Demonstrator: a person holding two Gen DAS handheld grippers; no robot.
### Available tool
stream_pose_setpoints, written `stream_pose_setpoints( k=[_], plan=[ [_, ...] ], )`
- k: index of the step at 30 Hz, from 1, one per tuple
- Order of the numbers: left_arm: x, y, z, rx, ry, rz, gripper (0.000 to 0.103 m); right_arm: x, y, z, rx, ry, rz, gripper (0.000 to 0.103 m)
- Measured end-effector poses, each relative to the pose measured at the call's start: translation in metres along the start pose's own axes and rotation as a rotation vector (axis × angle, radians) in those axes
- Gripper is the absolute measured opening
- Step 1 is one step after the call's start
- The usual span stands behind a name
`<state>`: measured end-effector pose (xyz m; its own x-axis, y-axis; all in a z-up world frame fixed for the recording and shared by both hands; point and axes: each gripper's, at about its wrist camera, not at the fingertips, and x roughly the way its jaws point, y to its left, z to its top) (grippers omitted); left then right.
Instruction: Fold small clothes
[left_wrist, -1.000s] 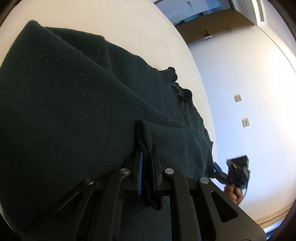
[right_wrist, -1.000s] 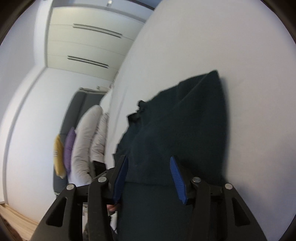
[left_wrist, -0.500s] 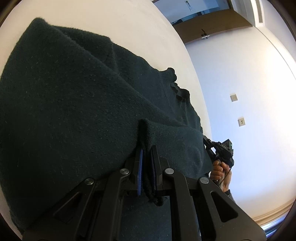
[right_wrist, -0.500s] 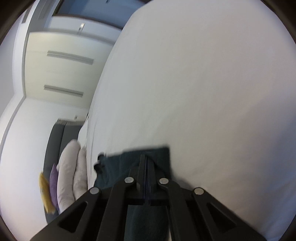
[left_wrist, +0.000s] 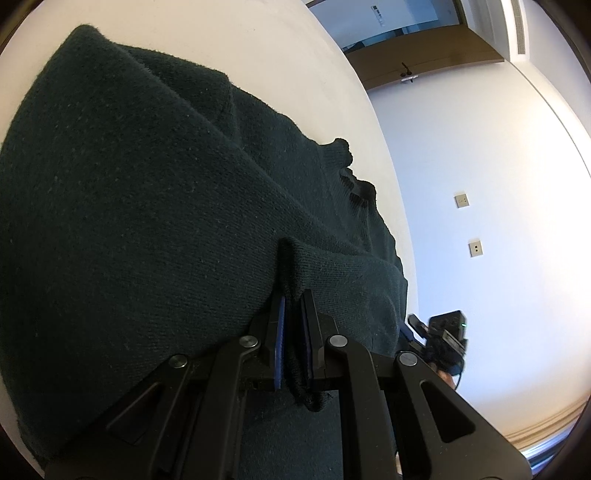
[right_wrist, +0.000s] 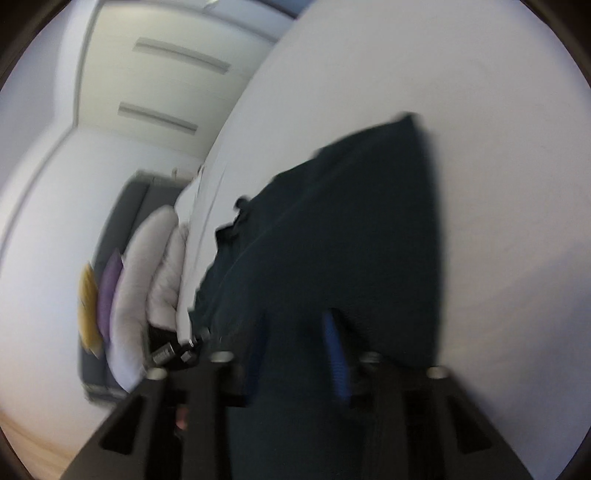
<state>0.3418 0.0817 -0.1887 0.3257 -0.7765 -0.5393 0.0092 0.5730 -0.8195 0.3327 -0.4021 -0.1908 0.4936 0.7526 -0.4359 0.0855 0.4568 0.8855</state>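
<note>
Left wrist view: your left gripper (left_wrist: 291, 325) still pinches a fold of the dark green sweater (left_wrist: 147, 206), which lies on the white table (left_wrist: 258, 48). Right wrist view: it is blurry. Your right gripper (right_wrist: 297, 347) was pressed tight a moment ago; now its jaws are opening, with sweater (right_wrist: 332, 240) between them. That side looks let go.

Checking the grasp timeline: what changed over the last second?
The right gripper clamped shut half a second ago and is now opening, its jaws apart with the dark green knitted sweater between them. The left gripper stays pinched on a fold of that sweater; the white table is unchanged.
</note>
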Motion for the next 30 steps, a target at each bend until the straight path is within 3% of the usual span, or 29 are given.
stream_pose_setpoints(
  k=[1,5,7,10,15,17,20,21,23,27,30],
  plan=[
    [-0.001,0.0,0.0,0.003,0.0,0.0,0.01,-0.005,-0.011,0.004,0.039,-0.029,0.013,0.017],
    [-0.003,-0.007,0.007,0.023,-0.019,0.028,0.01,-0.029,-0.028,0.01,0.105,-0.148,-0.006,0.016],
    [-0.002,-0.011,0.01,0.038,-0.023,0.049,0.01,-0.039,-0.026,0.008,0.099,-0.168,-0.023,0.026],
    [-0.003,-0.014,0.01,0.057,-0.031,0.068,0.01,-0.045,-0.008,0.003,0.066,-0.179,-0.02,0.041],
    [-0.007,-0.009,0.005,0.047,-0.037,0.05,0.01,-0.02,0.036,-0.007,-0.02,-0.111,0.058,0.052],
    [-0.011,-0.01,0.004,0.048,-0.038,0.062,0.01,0.0,0.046,-0.01,-0.059,-0.056,0.034,0.052],
    [-0.015,-0.011,0.004,0.049,-0.051,0.089,0.01,0.004,0.024,-0.005,-0.041,-0.035,-0.032,0.05],
    [-0.021,-0.009,0.005,0.044,-0.063,0.101,0.01,0.002,0.015,-0.002,-0.025,-0.045,-0.037,0.041],
    [-0.029,-0.009,0.004,0.04,-0.086,0.125,0.01,-0.002,0.007,0.0,0.017,-0.073,-0.03,0.038],
    [-0.048,-0.033,-0.001,0.118,-0.143,0.212,0.01,-0.034,0.009,-0.001,0.06,-0.163,0.008,0.057],
    [-0.037,-0.062,-0.006,0.181,-0.121,0.197,0.01,-0.048,0.016,-0.003,0.083,-0.219,0.091,0.057]
  ],
)
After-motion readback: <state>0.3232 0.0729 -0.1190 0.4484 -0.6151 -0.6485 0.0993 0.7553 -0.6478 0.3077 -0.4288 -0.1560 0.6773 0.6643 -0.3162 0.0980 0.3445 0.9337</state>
